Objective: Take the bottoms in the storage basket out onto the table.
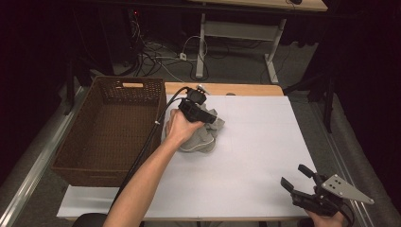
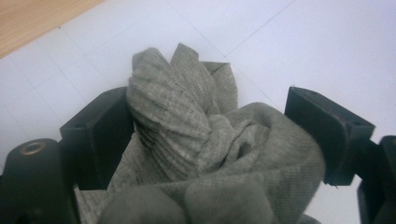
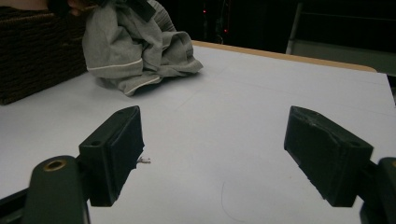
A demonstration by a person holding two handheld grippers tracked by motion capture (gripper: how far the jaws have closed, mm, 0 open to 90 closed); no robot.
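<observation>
Overhead, left tongs [image 1: 204, 115] sit on the crumpled grey cloth [image 1: 202, 138] beside the wicker basket [image 1: 109, 127] on the white worktop [image 1: 255, 142]; right tongs [image 1: 297, 177] hover spread near the front right corner; left gripper view: cloth [image 2: 205, 149] bunched between spread jaws, pads not pressing; right gripper view: jaws wide, cloth [image 3: 135, 46] well apart.

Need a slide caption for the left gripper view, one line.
Left gripper straddles a bunched grey cloth on the white table, jaws wide apart.
</observation>
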